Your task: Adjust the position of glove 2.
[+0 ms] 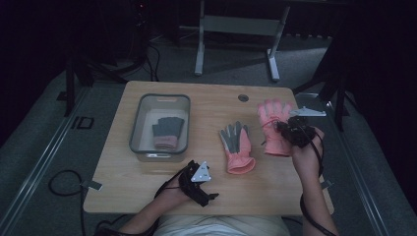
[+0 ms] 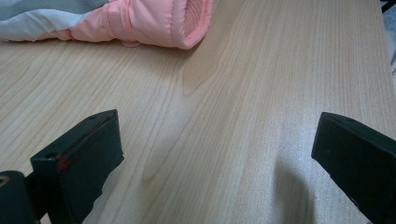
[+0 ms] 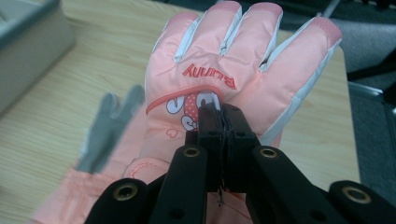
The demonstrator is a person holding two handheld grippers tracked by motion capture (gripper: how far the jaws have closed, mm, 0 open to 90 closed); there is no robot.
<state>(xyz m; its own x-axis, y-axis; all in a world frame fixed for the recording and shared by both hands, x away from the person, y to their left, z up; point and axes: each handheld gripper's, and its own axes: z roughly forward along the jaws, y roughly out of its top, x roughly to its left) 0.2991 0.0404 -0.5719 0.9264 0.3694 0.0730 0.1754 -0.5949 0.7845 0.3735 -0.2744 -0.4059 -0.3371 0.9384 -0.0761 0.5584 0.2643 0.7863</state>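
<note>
The right hand-held gripper (image 3: 219, 121) is clenched on the back of a pink glove (image 3: 224, 70), its jaws pinching a fold of the fabric just below the stitched wording. In the high view that glove (image 1: 273, 125) sits at the right side of the worktop (image 1: 206, 182), fingers pointing to the far edge, whether lifted clear or resting on the wood I cannot tell.

The glove looks padded, soft and light, so it will likely sag and swing from a pinch at its middle; the smooth shell may slip, and a hold at the ribbed cuff would probably be firmer.

Left of it lies a second pink glove (image 1: 238, 147), grey palm up, cuff toward the near edge. The left hand-held gripper (image 1: 199, 184) rests near the front edge with its jaws spread wide and nothing between them; its own view shows that second glove's cuff (image 2: 154, 23) well ahead.

Farther left stands a grey bin (image 1: 142, 123) holding a dark knitted glove (image 1: 167, 130).
</note>
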